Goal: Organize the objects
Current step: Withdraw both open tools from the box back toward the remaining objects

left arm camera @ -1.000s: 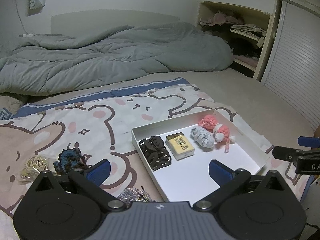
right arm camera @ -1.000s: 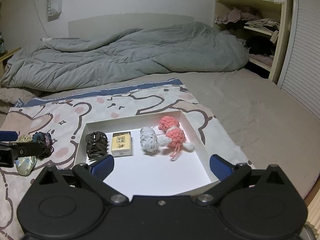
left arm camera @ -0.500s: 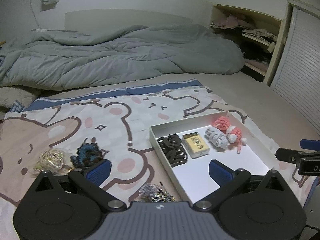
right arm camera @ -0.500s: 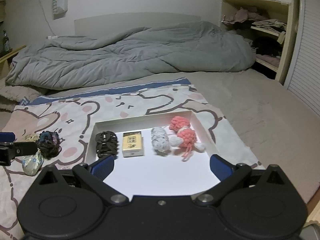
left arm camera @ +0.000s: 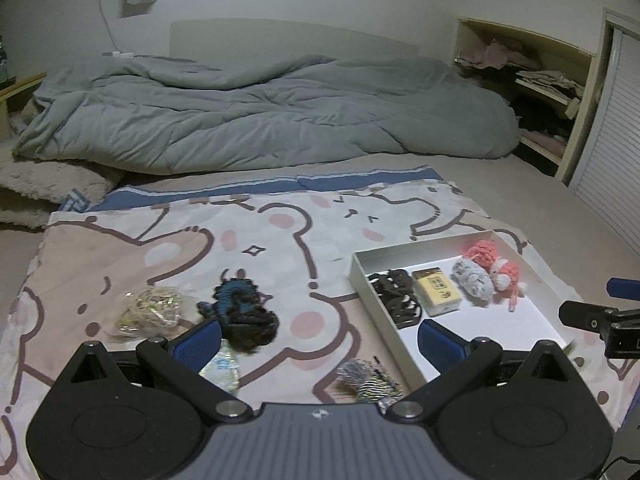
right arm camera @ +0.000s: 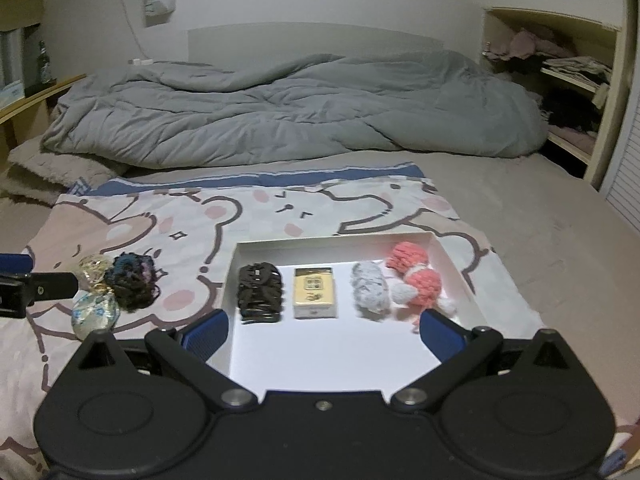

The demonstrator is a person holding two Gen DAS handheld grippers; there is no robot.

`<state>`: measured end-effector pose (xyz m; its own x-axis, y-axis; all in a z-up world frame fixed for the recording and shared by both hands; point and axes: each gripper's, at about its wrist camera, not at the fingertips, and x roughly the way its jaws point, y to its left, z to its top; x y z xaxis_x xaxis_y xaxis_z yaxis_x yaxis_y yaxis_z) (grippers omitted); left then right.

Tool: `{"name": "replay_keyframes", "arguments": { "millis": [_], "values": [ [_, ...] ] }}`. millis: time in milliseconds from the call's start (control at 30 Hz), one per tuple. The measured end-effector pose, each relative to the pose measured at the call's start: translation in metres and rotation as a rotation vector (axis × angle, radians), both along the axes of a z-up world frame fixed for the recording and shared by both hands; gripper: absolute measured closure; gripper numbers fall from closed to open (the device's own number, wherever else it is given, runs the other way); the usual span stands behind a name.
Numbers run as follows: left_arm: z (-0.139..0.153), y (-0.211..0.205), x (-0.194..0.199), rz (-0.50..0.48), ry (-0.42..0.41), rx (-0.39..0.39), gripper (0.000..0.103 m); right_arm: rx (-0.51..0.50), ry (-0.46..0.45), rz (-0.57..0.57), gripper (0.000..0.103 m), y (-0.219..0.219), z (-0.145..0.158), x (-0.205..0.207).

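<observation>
On the bed's cartoon-bear sheet (left arm camera: 280, 240), a white tray (right arm camera: 496, 280) is seen holding a black hair clip (right arm camera: 260, 294), a card box (right arm camera: 314, 292) and yarn toys, while both tongs, left (left arm camera: 318, 346) and right (right arm camera: 324, 330), are held released, empty.

the left gripper (left arm camera: 318, 338) hung over a cartoon-bear printed blanket (left arm camera: 256, 256), its blue-padded fingers (left arm camera: 198, 342) spread wide with nothing between them. just beyond the left finger lay a dark blue and black crocheted scrunchie (left arm camera: 244, 312), with a gold-coloured tangled bundle (left arm camera: 150, 310) beside it. a shallow white cardboard tray (left arm camera: 362, 276) held a black hair claw (left arm camera: 396, 294), a small yellow box (left arm camera: 436, 291), a grey knitted roll (left arm camera: 472, 280) and a pink knitted toy (left arm camera: 494, 260) in a row. the right gripper (left arm camera: 600, 312) showed at the right edge.
</observation>
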<state>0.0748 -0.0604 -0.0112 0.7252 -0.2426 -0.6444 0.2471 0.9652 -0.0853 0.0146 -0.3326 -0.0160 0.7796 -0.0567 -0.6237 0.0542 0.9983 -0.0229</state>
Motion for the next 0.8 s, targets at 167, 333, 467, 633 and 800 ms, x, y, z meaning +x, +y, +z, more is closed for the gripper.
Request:
{"name": "replay_keyframes", "arguments": {
  "millis": [167, 333, 467, 633, 800],
  "values": [
    [0.002, 0.015, -0.002, 0.026, -0.006, 0.006, 0.000, -0.009, 0.004, 0.035, 0.000, 0.019, 0.001, 0.005],
    [0.001, 0.029, -0.002, 0.054, -0.001, 0.013, 0.000, 0.003, 0.015, 0.087, 0.000, 0.038, 0.001, 0.012],
    [0.001, 0.043, -0.002, 0.084, 0.000, 0.015, 0.000, 0.002, 0.028, 0.130, 0.000, 0.054, 0.000, 0.018],
    [-0.002, 0.061, 0.003, 0.143, -0.002, 0.034, 0.000, 0.009, 0.036, 0.206, 0.000, 0.071, -0.003, 0.025],
    [-0.006, 0.074, 0.013, 0.184, -0.002, 0.038, 0.000, 0.028, 0.054, 0.268, 0.000, 0.085, -0.008, 0.036]
  ]
}}
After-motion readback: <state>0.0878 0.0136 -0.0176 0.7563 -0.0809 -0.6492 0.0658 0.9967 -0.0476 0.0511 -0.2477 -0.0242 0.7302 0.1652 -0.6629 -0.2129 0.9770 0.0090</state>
